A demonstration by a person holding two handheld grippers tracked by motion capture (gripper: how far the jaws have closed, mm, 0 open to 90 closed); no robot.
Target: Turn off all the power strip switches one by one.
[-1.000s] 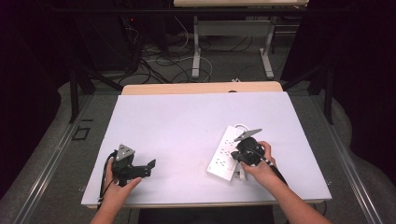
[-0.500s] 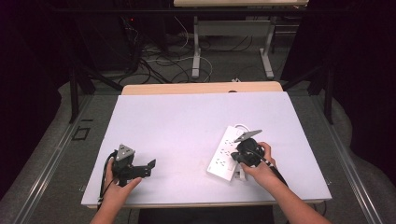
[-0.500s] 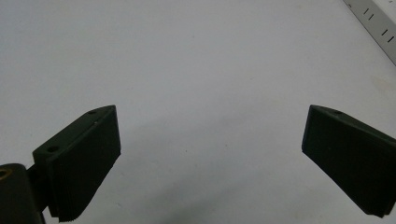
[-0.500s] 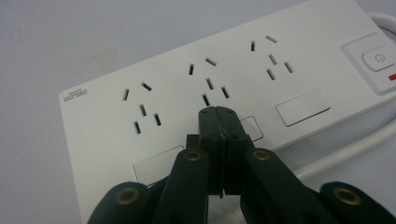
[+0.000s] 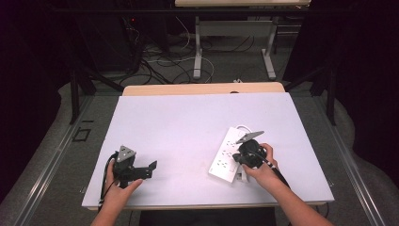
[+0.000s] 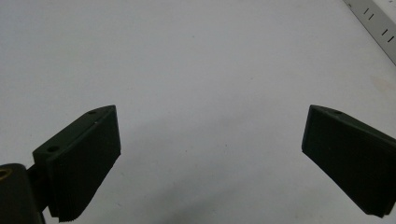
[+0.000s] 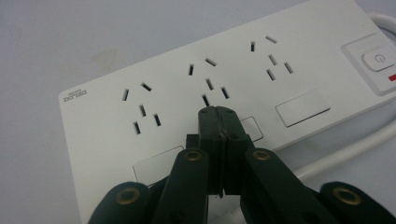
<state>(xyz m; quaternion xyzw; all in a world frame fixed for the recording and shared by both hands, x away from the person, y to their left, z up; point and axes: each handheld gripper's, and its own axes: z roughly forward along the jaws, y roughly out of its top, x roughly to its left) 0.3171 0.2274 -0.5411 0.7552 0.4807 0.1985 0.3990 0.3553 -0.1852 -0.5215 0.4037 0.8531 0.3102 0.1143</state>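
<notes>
A white power strip [image 5: 227, 153] lies on the right half of the white table [image 5: 188, 127], with its cord looping off its far end. In the right gripper view the strip [image 7: 196, 79] shows three socket groups, small white rocker switches and a main button at its right end. My right gripper [image 7: 218, 112] is shut with nothing between its jaws, tips pressed down at the middle rocker switch. Held in the person's hand, it [image 5: 240, 159] sits over the strip's near part. My left gripper [image 5: 151, 167] rests open near the table's front left, over bare table [image 6: 205, 93].
The strip's white cord [image 7: 345, 149] runs along its near side in the right gripper view. A corner of the strip [image 6: 373, 23] shows at the top right of the left gripper view. Beyond the table stand desk legs and floor cables [image 5: 188, 56].
</notes>
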